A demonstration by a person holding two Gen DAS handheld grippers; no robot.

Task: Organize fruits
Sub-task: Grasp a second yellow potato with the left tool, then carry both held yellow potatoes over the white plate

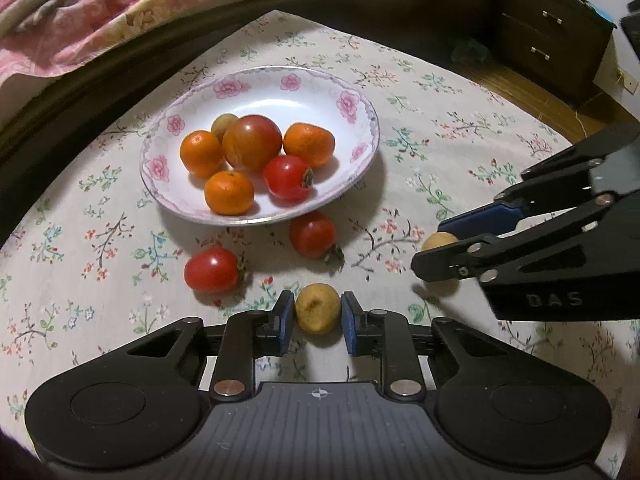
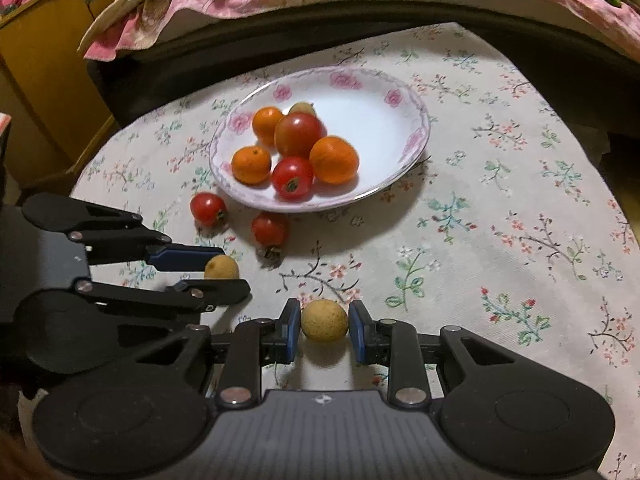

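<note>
A white plate with a pink flower rim [image 1: 160, 184] [image 2: 400, 92] holds three oranges, two tomatoes and a small yellow fruit. On the floral cloth in front of it lie two loose red tomatoes [image 1: 212, 270] [image 1: 313, 234] [image 2: 207, 208] [image 2: 270, 229]. My left gripper [image 1: 318, 312] [image 2: 235, 272] is shut on a small yellow fruit [image 1: 318, 308] [image 2: 221, 267] low over the cloth. To its right, my right gripper [image 2: 324, 322] [image 1: 427, 246] is shut on a second small yellow fruit [image 2: 324, 320] [image 1: 440, 240], which its near finger partly hides in the left wrist view.
A bed with a pink floral quilt [image 1: 100, 8] and a dark frame runs behind the table. Dark wooden drawers [image 1: 552, 36] stand at the far right, and a yellow cabinet [image 2: 36, 80] at the far left. The cloth right of the plate is bare.
</note>
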